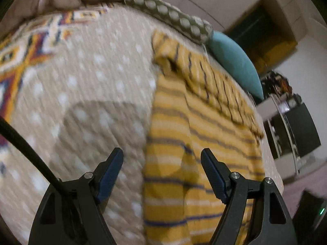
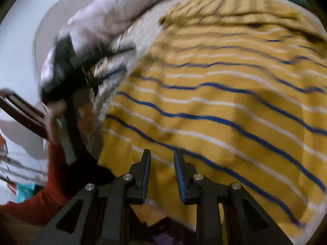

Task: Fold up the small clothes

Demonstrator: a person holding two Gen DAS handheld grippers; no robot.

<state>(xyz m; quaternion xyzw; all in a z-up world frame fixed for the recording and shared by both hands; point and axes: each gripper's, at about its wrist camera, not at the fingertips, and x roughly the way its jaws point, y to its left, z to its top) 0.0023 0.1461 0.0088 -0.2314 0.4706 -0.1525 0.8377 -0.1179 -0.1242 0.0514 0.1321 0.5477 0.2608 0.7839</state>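
A small yellow garment with blue and white stripes [image 1: 184, 134] lies spread on a beige dotted bedspread [image 1: 98, 85]. My left gripper [image 1: 162, 155] is open and empty, hovering over the garment's left edge. In the right wrist view the garment [image 2: 224, 102] fills most of the frame. My right gripper [image 2: 162, 155] hangs above its near edge with the jaws a narrow gap apart and nothing between them. The other hand-held gripper [image 2: 67, 77] shows at the left, blurred.
A dotted olive cushion [image 1: 167, 12] and a teal pillow [image 1: 235, 61] lie along the bed's far edge. A patterned blanket part [image 1: 30, 47] is at the left. Dark furniture [image 1: 292, 126] stands beyond the bed. A red sleeve [image 2: 40, 194] is at lower left.
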